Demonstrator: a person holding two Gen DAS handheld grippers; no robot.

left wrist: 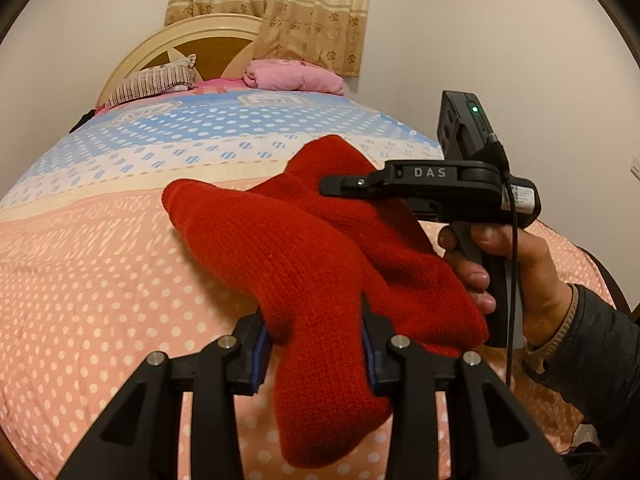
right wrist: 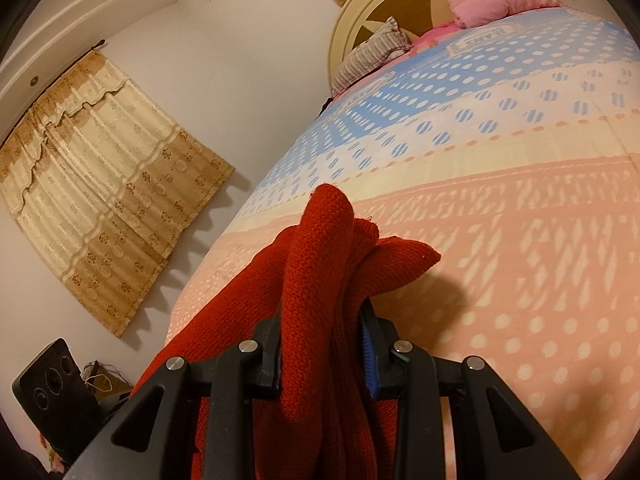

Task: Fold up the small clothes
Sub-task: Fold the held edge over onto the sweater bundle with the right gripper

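Note:
A red knit garment (left wrist: 288, 248) hangs bunched between both grippers, held above the bed. My left gripper (left wrist: 316, 344) is shut on one end of it; a flap droops down in front of the fingers. My right gripper (right wrist: 324, 340) is shut on the other bunched part of the red garment (right wrist: 320, 264), which pokes up past the fingertips. In the left wrist view the right gripper's body (left wrist: 432, 184) shows at the right, held by a hand (left wrist: 504, 272), with its fingers hidden behind the cloth.
The bed (left wrist: 100, 264) has a pink, cream and blue dotted cover. A striped pillow (left wrist: 154, 82) and a pink bundle (left wrist: 292, 76) lie by the headboard (left wrist: 208, 40). Curtains (right wrist: 100, 184) hang on the wall left of the bed.

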